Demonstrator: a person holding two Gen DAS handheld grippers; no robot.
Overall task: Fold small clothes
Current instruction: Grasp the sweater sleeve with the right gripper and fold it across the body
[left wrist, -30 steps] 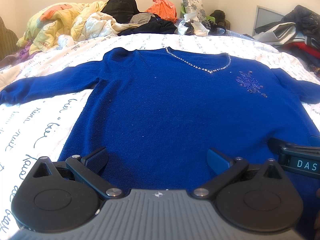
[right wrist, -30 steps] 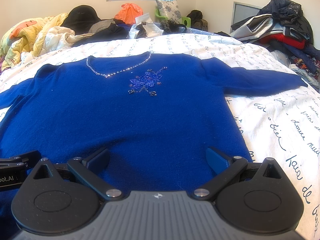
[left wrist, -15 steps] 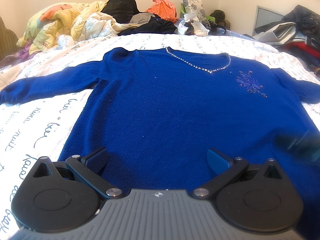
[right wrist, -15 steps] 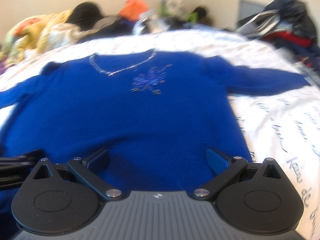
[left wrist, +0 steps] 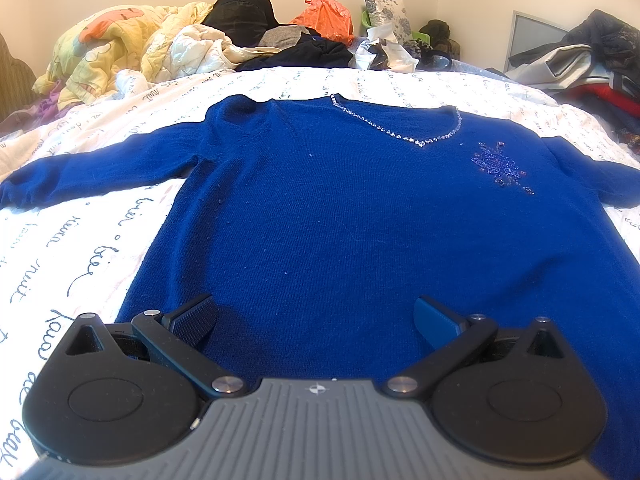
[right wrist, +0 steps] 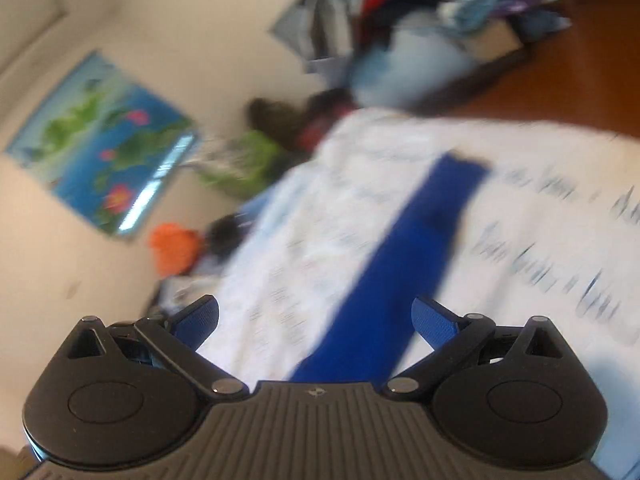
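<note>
The white bed sheet (left wrist: 80, 240) holds the blue sweater (left wrist: 360, 220), spread flat with sleeves out so it can be folded. The left gripper (left wrist: 316, 320) sits by the hem, jaws wide open, holding nothing. Only the blurry right view shows the right gripper (right wrist: 316, 320), open over one sleeve (right wrist: 400, 260).

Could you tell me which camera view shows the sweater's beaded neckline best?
The left wrist view: the sweater lies flat and sharp there, with the whole neckline visible. The right wrist view is tilted and motion-blurred, showing only one sleeve on the bedsheet; no neckline appears.
</note>
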